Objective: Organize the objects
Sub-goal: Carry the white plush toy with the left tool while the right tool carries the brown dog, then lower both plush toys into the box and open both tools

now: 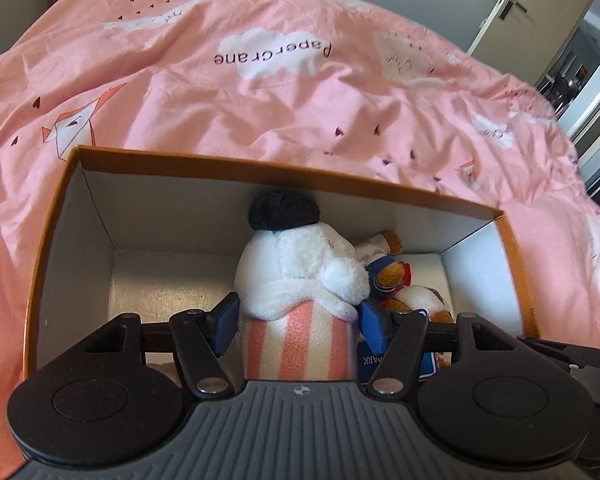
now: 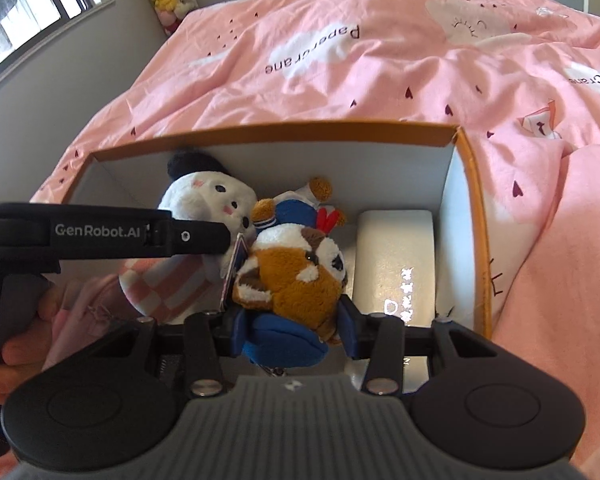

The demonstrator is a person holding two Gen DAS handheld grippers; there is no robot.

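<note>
**Two plush toys being held down inside an open cardboard box on a bed**

A person is holding a gripper in each hand over an orange-rimmed box (image 1: 260,162) that is sitting on a bed with a pink duvet (image 1: 300,92). The left gripper (image 1: 296,322) is gripping a white plush with a black pom-pom hat (image 1: 300,264), its fingers (image 1: 225,326) pressing on either side of the toy's pink-striped base. The plush is standing roughly upright, its long axis running from the gripper toward the far wall of the box.

The right gripper (image 2: 292,330) is gripping a brown and white plush animal (image 2: 296,276) by its blue lower part, fingers closed against it. This toy is lying just to the right of the white one, touching it, and already low inside the box. A white block (image 2: 396,264) is lying further right on the box floor.

Both toys seem to be inside the walls, so the next move probably turns on release rather than reach.

Readable writing: "GenRobot.AI" on the left gripper's arm in the right view; "Paper Crane", upside down, on the duvet; a blue tag showing "PARK".
</note>
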